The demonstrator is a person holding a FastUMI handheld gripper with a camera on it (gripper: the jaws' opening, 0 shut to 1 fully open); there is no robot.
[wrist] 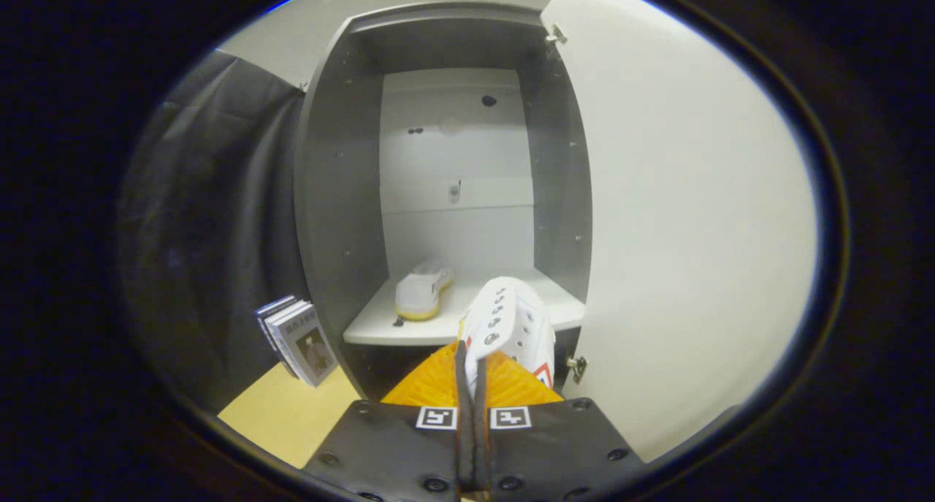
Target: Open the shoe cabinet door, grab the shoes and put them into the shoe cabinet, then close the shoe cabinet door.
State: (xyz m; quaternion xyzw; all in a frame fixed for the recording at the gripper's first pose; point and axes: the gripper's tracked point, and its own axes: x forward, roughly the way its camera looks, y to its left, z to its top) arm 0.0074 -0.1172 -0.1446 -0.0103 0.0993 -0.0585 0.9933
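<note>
Second white lace-up sneaker point(509, 325) is pinched in the closed jaws of the gripper point(471, 370), heading for the open grey shoe cabinet point(340, 195). Next job, I reckon: set it on the white shelf point(372, 326) beside the other white sneaker point(422, 291).

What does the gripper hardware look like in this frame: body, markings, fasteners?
The gripper has two flat black body plates side by side, each studded with round dark screws. Each plate carries one small square black-and-white fiducial tag near the inner front corner. Ahead of the tags sit ribbed, wedge-shaped mounts tapering forward. The jaws are thin vertical strips, nearly together. No cables show.
</note>
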